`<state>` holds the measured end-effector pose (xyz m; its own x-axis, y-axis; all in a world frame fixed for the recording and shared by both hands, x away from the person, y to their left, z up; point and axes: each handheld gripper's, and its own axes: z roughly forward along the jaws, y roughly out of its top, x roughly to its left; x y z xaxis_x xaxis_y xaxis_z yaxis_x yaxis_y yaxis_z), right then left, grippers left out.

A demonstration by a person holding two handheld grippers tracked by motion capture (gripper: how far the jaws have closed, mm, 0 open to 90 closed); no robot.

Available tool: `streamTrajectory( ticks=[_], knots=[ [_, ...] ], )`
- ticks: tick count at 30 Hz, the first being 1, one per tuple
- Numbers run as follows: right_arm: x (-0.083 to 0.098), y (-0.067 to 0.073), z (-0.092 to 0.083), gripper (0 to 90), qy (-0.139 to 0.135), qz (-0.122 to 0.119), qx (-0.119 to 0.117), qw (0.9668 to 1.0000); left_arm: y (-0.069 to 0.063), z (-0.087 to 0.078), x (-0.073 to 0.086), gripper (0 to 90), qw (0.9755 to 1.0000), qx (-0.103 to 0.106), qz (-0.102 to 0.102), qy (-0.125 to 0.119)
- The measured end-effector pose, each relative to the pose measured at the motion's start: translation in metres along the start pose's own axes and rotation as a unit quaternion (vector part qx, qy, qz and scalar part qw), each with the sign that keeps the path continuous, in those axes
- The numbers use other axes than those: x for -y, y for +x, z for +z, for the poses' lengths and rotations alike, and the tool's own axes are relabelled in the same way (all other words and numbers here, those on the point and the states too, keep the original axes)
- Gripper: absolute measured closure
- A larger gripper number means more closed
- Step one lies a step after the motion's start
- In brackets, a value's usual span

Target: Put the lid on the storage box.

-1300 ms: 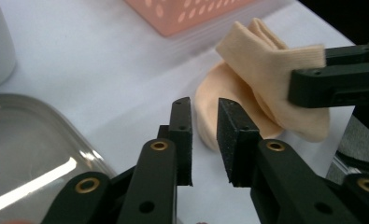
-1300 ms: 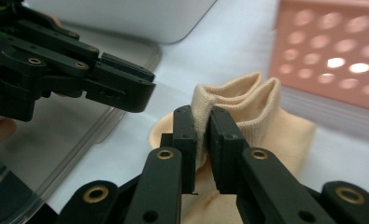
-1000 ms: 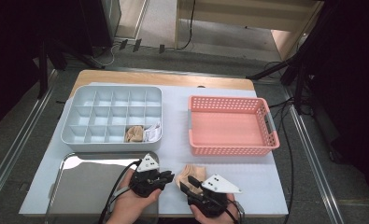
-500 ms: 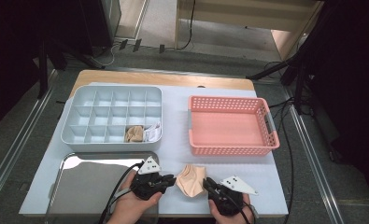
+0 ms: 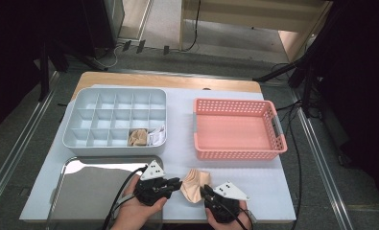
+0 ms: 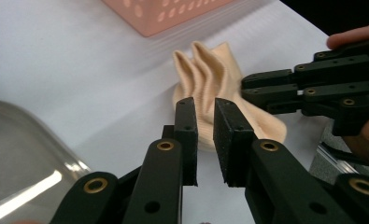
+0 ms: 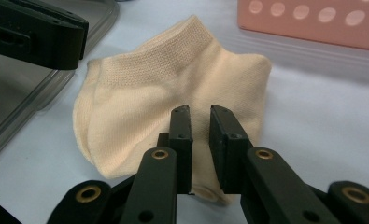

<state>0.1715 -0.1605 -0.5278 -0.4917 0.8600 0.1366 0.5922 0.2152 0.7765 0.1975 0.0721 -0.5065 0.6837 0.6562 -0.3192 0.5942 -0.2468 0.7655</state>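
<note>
**Sock between two grippers, near table edge**

Since half a second ago, the right gripper (image 5: pixel 207 192) has come back in toward the sock (image 5: pixel 195 185); the left gripper (image 5: pixel 176 182) sits much where it was, and the sock has barely shifted.

Item 1. Sock: peach, ribbed cuff, crumpled rather than flat. Lies on the white table cover (image 5: pixel 177 153), in front of the pink basket (image 5: pixel 236 128) and just right of the metal tray (image 5: pixel 67 165).

Item 2. Left gripper (image 6: pixel 205 126): jaws a narrow gap apart, nothing seen pinched. Tips at the sock's near edge; contact cannot be told.

Item 3. Right gripper (image 7: pixel 200 122): jaws likewise a narrow gap apart, over the sock's lower part. Whether any fabric is caught between them cannot be told.

Placement note: the grippers face each other across the sock from opposite sides, which looks like an approach for pinching two edges, perhaps to fold or bundle it. This is a judgement only.

Item 4. Grey divided organizer (image 5: pixel 115 120): far left of the table. One front compartment holds a similar peach bundle (image 5: pixel 138 137); the next holds a white item (image 5: pixel 157 136). Other compartments appear empty.

Item 5. Basket: appears empty.

Surroundings: wooden tabletop strip beyond the cover, grey floor, cables, dark stands, pale wooden furniture at the back.
</note>
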Motion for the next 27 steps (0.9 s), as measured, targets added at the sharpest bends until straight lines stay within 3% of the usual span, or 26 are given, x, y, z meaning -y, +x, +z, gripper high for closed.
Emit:
streamTrajectory(
  ticks=[6, 8, 11, 14, 19, 21, 23, 26, 27],
  knots=[
    [0.001, 0.001, 0.000, 79.0, -0.001, 0.000, 0.002, 1.0000, -0.007, 0.013, 0.000, 74.3, 0.9998, -0.007, 0.009, 0.013],
    [0.001, 0.002, 0.001, 79.0, -0.003, -0.005, 0.003, 1.0000, -0.010, 0.015, -0.001, 77.8, 0.9995, -0.014, 0.021, 0.018],
    [0.001, 0.003, 0.001, 78.9, -0.002, -0.006, 0.006, 1.0000, -0.011, 0.013, -0.002, 90.0, 0.9993, -0.006, 0.027, 0.024],
    [0.001, 0.003, 0.002, 79.1, -0.002, -0.008, 0.008, 0.9999, -0.012, 0.008, -0.004, 90.0, 0.9991, -0.004, 0.037, 0.019],
    [0.001, 0.002, 0.002, 81.0, -0.001, -0.007, 0.012, 0.9999, 0.001, 0.001, -0.003, 90.0, 0.9990, -0.019, 0.021, 0.033],
    [0.001, 0.002, 0.003, 81.0, -0.001, -0.008, 0.013, 0.9999, 0.005, 0.000, -0.002, 90.0, 0.9994, -0.018, 0.010, 0.027],
    [0.001, 0.003, 0.003, 80.8, -0.001, -0.009, 0.014, 0.9999, 0.002, -0.001, -0.003, 90.0, 0.9999, -0.006, 0.007, 0.010],
    [0.001, 0.003, 0.003, 80.7, -0.002, -0.007, 0.014, 0.9999, -0.005, 0.006, -0.005, 85.2, 0.9995, 0.006, 0.022, 0.022],
    [0.001, 0.003, 0.002, 80.6, -0.003, -0.006, 0.014, 0.9999, -0.007, 0.009, -0.005, 81.6, 0.9995, -0.001, 0.021, 0.025]
  ],
)
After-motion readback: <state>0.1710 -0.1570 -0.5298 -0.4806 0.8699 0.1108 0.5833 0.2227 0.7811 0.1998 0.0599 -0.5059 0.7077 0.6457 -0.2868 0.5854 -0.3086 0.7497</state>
